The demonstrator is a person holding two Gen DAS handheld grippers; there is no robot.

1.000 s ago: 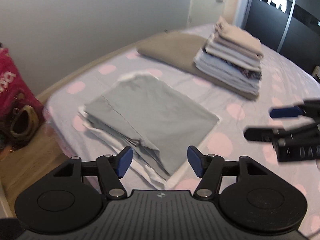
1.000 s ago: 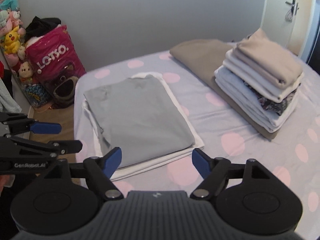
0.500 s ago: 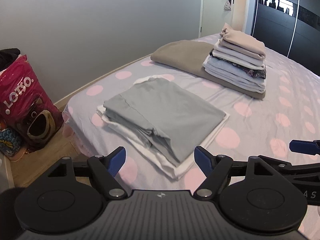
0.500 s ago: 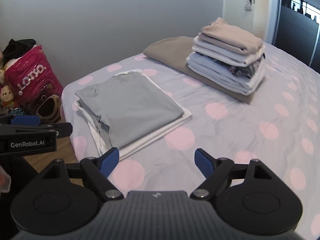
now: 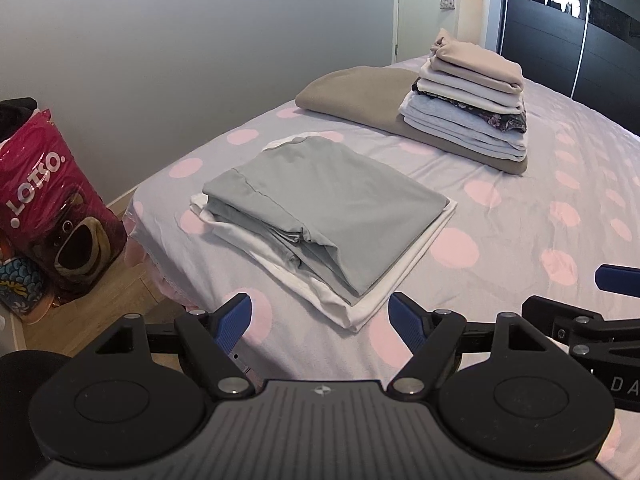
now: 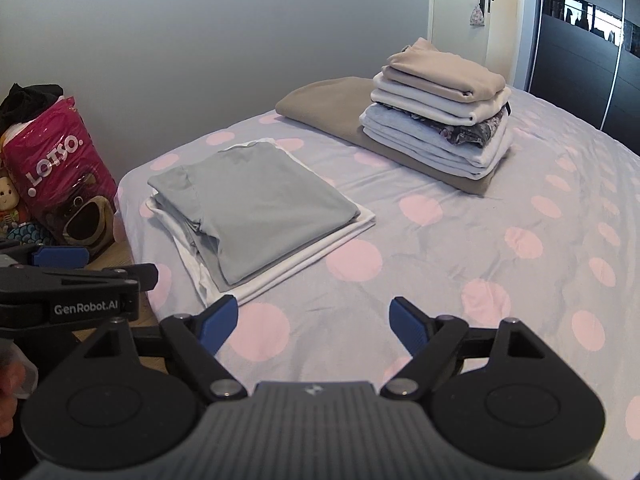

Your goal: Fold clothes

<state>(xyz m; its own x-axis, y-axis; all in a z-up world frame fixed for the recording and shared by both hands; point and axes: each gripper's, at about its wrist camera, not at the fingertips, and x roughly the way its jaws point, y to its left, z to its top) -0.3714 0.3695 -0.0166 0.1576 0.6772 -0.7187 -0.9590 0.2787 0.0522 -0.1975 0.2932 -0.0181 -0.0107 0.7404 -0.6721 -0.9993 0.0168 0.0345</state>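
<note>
Left claw: fingers spread apart, holding nothing, hovering over the near edge of the bed.
Right claw: fingers apart too, nothing between them, above the spotted sheet.
Grey shirt: folded, lying flat on a folded white garment near the bed's corner.
Stack of folded clothes: farther back, on a tan blanket.
Pink bag: on the floor beside the bed.

My bed wears a lilac sheet with pink dots. A folded grey shirt on white cloth lies near its corner. Farther back, a tan blanket carries a stack of folded clothes.
</note>
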